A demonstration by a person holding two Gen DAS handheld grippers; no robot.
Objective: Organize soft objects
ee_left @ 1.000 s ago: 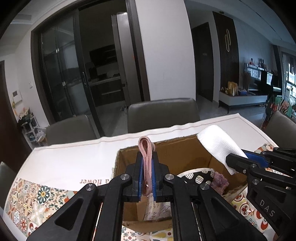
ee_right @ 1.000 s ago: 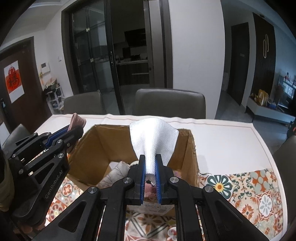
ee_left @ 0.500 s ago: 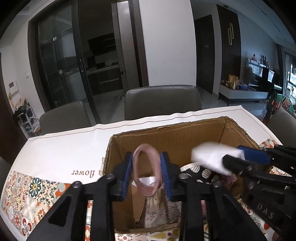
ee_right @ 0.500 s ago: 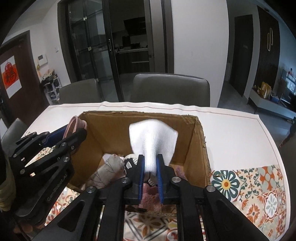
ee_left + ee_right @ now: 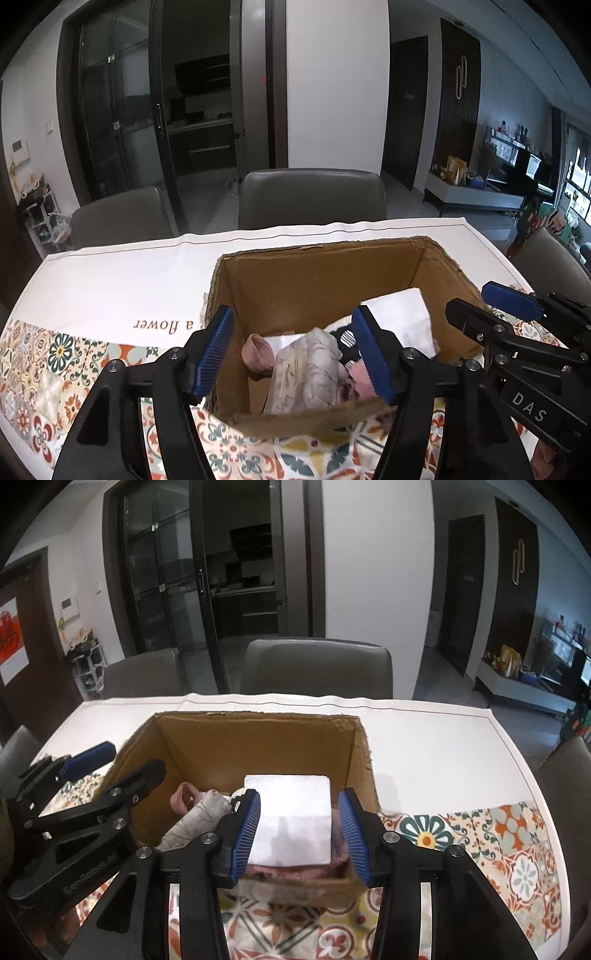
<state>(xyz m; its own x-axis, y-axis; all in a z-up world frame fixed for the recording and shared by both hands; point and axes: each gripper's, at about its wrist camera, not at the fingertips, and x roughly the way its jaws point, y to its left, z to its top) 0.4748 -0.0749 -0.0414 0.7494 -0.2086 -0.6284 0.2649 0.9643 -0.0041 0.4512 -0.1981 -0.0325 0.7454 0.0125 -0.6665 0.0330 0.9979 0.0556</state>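
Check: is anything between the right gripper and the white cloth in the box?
Nothing visible. The right gripper hangs open over the cardboard box, its jaws having just opened, and the white cloth lies flat on the pile below, uncovered between the blue pads.

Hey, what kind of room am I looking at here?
Most likely a home dining area. A table with a patterned tablecloth has grey dining chairs around it, glass sliding doors lead to what looks like a kitchen, and a TV cabinet stands further off.
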